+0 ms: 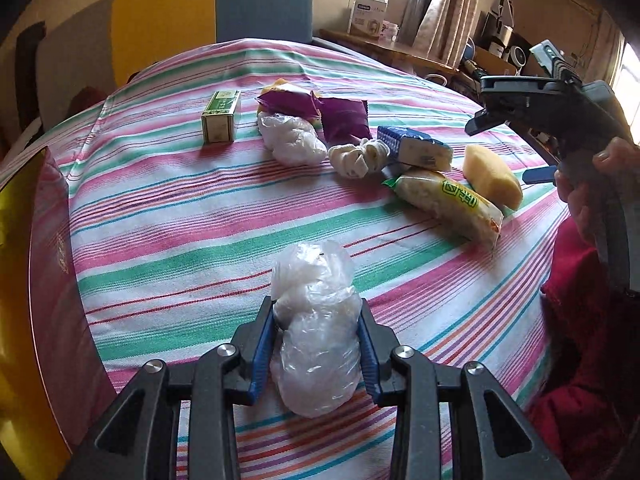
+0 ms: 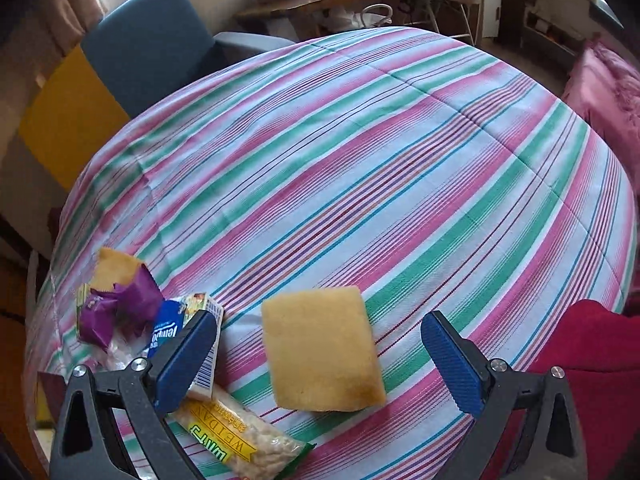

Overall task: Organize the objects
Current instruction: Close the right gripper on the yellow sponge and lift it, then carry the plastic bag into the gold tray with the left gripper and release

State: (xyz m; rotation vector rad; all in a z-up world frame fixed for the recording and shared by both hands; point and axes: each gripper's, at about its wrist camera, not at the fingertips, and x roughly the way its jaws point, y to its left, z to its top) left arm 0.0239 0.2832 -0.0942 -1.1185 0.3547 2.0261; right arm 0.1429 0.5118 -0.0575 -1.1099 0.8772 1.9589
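A crumpled clear plastic bag (image 1: 316, 344) is clamped in the left hand-held gripper (image 1: 318, 344) over the near surface (image 1: 180, 216). It is judged light, soft and slippery, best pinched mid-bundle. The right hand-held gripper (image 2: 320, 364) is held apart around the yellow sponge (image 2: 322, 346), untouched.

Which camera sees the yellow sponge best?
The right wrist view: the yellow sponge lies big and whole between the open right claw. The left wrist view shows it small, far off and sideways.
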